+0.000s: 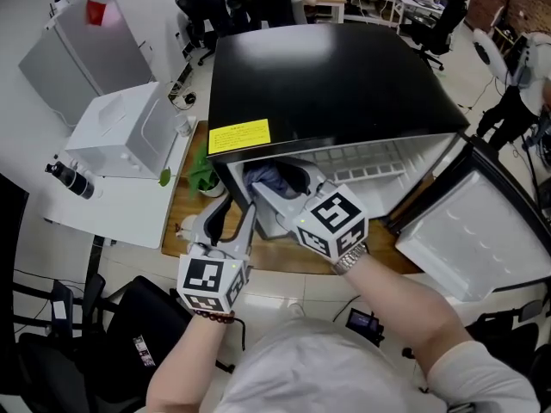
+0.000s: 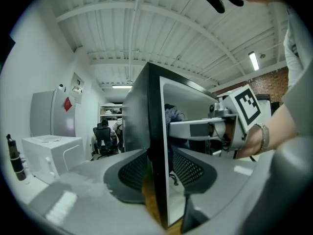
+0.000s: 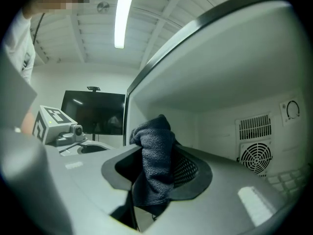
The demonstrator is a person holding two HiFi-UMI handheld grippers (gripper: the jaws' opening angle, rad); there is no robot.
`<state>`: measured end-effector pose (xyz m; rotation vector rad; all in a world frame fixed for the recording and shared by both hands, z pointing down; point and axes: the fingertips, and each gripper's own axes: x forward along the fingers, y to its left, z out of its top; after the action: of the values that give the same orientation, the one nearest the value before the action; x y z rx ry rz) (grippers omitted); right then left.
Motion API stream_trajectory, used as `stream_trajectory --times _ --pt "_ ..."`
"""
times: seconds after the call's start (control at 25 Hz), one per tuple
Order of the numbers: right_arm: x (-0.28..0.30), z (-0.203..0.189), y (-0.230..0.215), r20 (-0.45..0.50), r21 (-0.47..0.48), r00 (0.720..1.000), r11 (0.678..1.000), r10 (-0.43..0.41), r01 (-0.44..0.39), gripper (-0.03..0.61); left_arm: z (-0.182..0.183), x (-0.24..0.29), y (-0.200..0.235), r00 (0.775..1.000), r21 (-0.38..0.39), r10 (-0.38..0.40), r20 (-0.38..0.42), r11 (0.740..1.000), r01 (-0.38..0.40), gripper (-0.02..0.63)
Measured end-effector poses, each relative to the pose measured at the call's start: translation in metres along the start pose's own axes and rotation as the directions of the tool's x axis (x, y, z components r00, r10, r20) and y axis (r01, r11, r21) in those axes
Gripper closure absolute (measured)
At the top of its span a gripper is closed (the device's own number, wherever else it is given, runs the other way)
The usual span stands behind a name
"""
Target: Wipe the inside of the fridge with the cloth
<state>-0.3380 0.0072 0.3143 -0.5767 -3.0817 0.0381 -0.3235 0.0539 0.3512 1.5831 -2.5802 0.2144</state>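
A black mini fridge (image 1: 336,76) stands with its door (image 1: 473,231) swung open to the right. My right gripper (image 1: 280,192) reaches into the top of the compartment and is shut on a dark blue cloth (image 1: 274,177). In the right gripper view the cloth (image 3: 154,155) bunches up between the jaws of the right gripper (image 3: 156,173), under the white ceiling and near the left inner wall. My left gripper (image 1: 234,206) straddles the front edge of the fridge's left side wall (image 2: 154,111). One pad of the left gripper (image 2: 157,168) lies on each face of that wall.
A fan grille (image 3: 257,158) sits on the fridge's back wall. A white box-like appliance (image 1: 129,132) and a black bottle (image 1: 69,179) stand on a low white table at the left. Something green (image 1: 204,175) lies beside the fridge on the wooden base (image 1: 185,222). Office chairs (image 1: 207,7) stand behind.
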Motion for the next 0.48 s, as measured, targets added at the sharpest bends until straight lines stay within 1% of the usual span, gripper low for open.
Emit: stream_trajectory --times 0.24,0.48 --pt "0.009 0.005 -0.014 0.03 0.02 0.999 0.999 -0.042 0.041 0.431 0.0 0.0 0.0 1.0 -0.011 -0.007 0.006 1.0 0.007 0.453" --pt "0.018 0.007 -0.027 0.035 0.029 0.996 0.996 -0.082 0.081 0.431 0.0 0.0 -0.001 1.0 -0.015 -0.008 0.005 1.0 0.008 0.453"
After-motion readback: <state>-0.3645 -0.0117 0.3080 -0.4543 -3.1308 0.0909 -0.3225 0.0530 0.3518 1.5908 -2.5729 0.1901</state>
